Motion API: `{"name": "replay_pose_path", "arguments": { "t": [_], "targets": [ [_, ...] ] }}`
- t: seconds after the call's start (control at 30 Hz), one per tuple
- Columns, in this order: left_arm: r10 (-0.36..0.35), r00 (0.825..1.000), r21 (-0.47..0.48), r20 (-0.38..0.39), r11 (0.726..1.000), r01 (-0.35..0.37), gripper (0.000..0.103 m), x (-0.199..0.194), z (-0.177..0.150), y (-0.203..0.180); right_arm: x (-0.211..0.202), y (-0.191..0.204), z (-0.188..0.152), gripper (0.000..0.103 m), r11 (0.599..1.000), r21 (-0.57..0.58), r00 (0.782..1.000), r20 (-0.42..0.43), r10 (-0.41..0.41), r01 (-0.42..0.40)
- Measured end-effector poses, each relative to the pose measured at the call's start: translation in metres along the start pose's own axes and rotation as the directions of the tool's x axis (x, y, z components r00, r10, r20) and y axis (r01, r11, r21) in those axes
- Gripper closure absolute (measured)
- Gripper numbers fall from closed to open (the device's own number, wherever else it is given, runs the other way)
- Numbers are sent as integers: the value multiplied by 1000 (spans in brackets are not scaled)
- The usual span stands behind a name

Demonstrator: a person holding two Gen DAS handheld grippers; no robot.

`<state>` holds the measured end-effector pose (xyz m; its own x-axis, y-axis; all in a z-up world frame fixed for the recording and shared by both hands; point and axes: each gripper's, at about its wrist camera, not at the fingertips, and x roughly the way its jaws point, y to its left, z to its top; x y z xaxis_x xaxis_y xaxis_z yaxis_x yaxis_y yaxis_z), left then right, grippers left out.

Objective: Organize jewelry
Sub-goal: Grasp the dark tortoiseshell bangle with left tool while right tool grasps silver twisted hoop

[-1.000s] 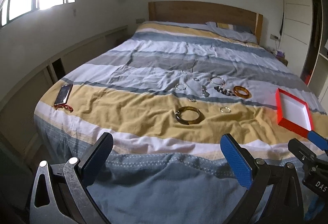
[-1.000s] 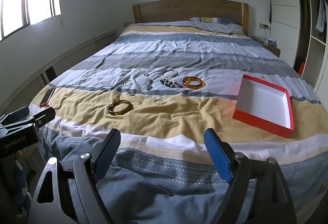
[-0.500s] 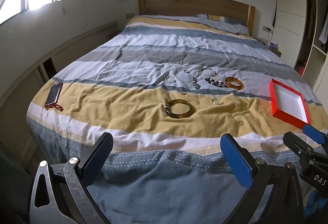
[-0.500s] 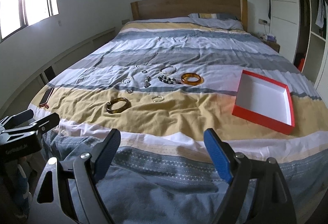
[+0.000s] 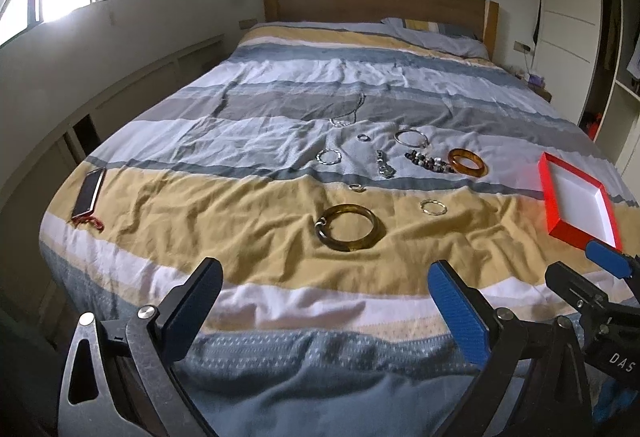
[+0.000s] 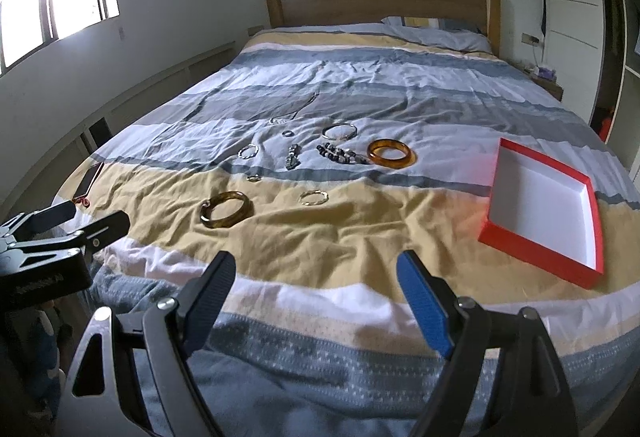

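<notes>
Setting: bedroom, with a striped yellow, grey and white duvet spread over a wooden-headboard bed; all the jewelry lies on it.
Left gripper: held at the foot of the bed, blue pads wide apart, holding nothing.
Right gripper: alongside it to the right, pads also wide apart and bare.
Nearest piece: dark olive translucent bangle, flat on the yellow band straight ahead of the left gripper. It looks rigid, smooth and probably slippery; pinching across one side of the rim should hold it better than spanning the whole ring.
Just beyond: thin pale wire ring to its right, a tiny ring behind it. Both look light and sit low in soft cloth, so the pads would likely nip fabric too.
Farther row: silver link piece, dark beaded bracelet, amber glossy bangle, thin silver bangle. The beads are limp and would likely droop when lifted.
Farthest: fine chain necklace, likely to tangle.
Destination, as I judge it: red shallow cardboard box with white inside, ahead-right of the right gripper, nothing in it.
</notes>
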<state>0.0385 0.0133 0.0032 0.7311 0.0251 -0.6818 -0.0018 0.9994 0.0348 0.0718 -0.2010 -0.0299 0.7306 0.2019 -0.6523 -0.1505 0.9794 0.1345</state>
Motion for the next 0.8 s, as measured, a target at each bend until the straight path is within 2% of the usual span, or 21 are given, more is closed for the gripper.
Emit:
{"name": "replay_pose_path", "arguments": {
  "t": [0.23,0.4,0.5,0.57,0.63,0.8],
  "targets": [
    [-17,998,7,-61,1000,17,7,42,8,-1,30,-2,13,21,999,-18,999,-27,26,-27],
    [-71,990,-19,-124,997,69,9,80,10,11,60,1,28,23,997,-51,997,-52,62,-64],
    [-80,985,-33,-151,997,76,12,103,12,20,86,1,34,29,994,-58,992,-83,93,-98],
    [-71,982,-27,-174,997,68,22,120,14,23,106,2,38,43,991,-60,988,-109,113,-120],
    [-76,976,-37,-202,997,70,29,138,18,28,125,3,41,50,989,-63,983,-132,127,-136],
    [-93,960,-64,-263,995,79,45,182,24,33,172,2,49,51,986,-62,974,-172,145,-158]
  ]
}}
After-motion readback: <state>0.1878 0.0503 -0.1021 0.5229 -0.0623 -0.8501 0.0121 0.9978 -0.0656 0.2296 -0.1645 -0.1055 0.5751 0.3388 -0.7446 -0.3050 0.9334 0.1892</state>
